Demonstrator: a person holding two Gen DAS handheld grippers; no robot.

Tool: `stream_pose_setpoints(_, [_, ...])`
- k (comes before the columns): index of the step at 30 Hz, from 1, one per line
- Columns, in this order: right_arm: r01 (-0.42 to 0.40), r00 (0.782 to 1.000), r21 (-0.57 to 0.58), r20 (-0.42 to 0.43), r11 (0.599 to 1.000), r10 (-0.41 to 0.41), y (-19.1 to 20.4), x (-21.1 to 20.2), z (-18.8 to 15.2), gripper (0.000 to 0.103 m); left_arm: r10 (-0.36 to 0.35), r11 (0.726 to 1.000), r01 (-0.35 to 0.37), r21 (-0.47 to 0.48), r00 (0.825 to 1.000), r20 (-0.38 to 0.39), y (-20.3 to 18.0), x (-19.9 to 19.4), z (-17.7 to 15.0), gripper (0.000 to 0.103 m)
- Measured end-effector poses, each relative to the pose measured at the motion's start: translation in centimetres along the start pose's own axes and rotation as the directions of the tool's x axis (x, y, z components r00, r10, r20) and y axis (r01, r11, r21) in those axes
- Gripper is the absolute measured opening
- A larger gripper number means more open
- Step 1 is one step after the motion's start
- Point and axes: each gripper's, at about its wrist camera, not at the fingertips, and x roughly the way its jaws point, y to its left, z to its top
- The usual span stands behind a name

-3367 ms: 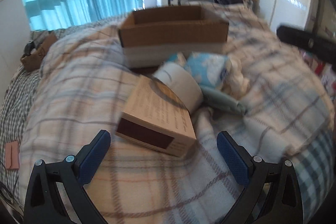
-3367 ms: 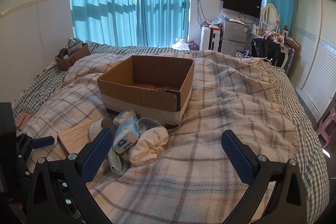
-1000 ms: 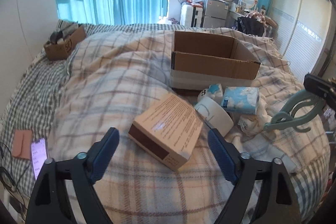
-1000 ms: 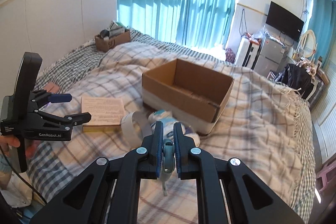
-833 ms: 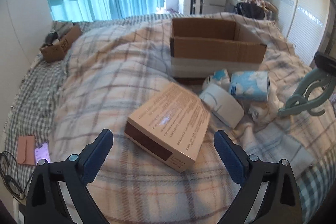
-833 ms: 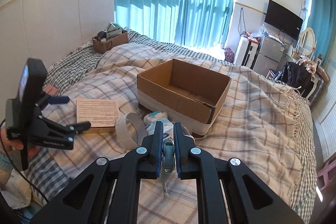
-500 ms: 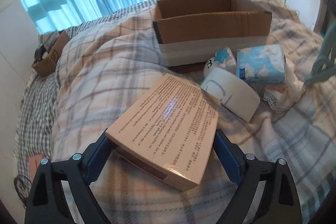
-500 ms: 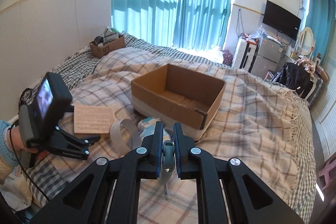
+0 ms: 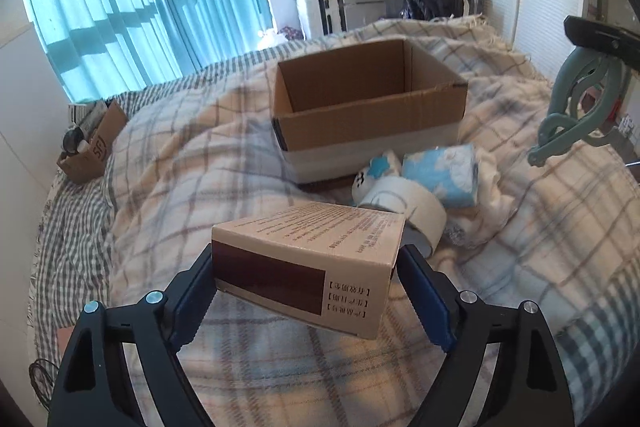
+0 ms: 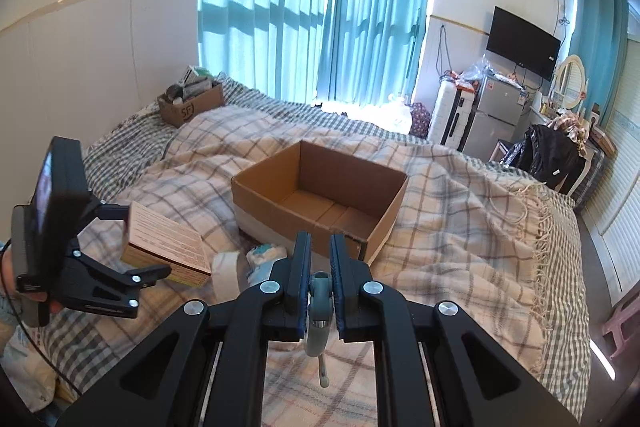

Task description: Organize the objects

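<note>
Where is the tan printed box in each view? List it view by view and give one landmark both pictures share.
Left wrist view: the tan printed box fills the lower centre, held between the left gripper's blue fingers.
Right wrist view: it sits at the left, mid-height, raised off the blanket in the left gripper.
Shared landmark: the open cardboard carton on the plaid blanket, beyond the box.

The open cardboard box [image 9: 370, 107] sits on the bed [image 9: 200, 187] — tape roll [image 9: 404, 203] and tissue pack [image 9: 442, 173] just before it.
</note>
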Motion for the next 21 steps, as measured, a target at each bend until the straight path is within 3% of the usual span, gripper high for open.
stream_pose_setpoints(6, [0.01, 0.999, -0.029, 0.031, 1.0, -0.009, 0.2, -0.9, 1.4, 0.01, -0.055, 0.997, 0.058, -0.053, 0.997, 0.047, 1.2, -1.3, 2.1, 0.088])
stream_pose_setpoints(12, [0.012, 0.997, -0.049, 0.076, 0.999, -0.008, -0.1, -0.1, 5.0, 0.009, -0.066, 0.993, 0.076, -0.089, 0.992, 0.109, 2.3, -1.7, 7.1, 0.088])
stream_pose_setpoints(21, [0.009, 0.994, -0.005, 0.11, 1.0, -0.009, -2.9, 6.6, 11.2, 0.009, -0.076, 0.987, 0.1, -0.124, 0.981, 0.181, 4.3, 2.7, 16.2, 0.088])
